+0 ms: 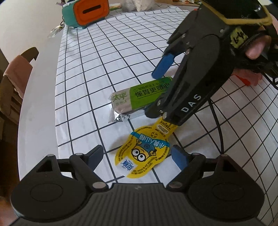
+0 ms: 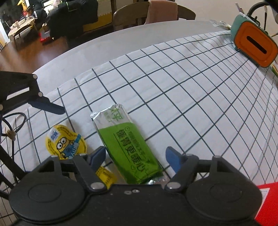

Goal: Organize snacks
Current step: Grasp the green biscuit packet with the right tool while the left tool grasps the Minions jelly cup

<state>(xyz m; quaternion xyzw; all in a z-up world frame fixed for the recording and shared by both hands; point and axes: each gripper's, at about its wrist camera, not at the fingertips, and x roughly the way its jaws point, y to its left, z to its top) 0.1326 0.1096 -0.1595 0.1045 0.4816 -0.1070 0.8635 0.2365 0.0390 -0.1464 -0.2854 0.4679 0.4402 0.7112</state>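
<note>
Teal box with orange slotted face (image 2: pixel 254 44) stands far ahead-right of the right gripper, on the grid-checked cloth (image 2: pixel 182 83); wooden chair draped in pink fabric (image 2: pixel 162 11) beyond the table's far edge (image 2: pixel 83 47); red sheet (image 2: pixel 268 201) lower right.

**Colours on the Counter**

The cloth (image 1: pixel 104 52) was white with a dark grid. The cracker pack (image 2: pixel 128 144) was green and silver, the pouch (image 1: pixel 144 153) yellow with a cartoon figure, the box (image 2: pixel 255 47) teal and orange.

Both wrist views steep, close; share green packet (image 1: pixel 139 97).
</note>
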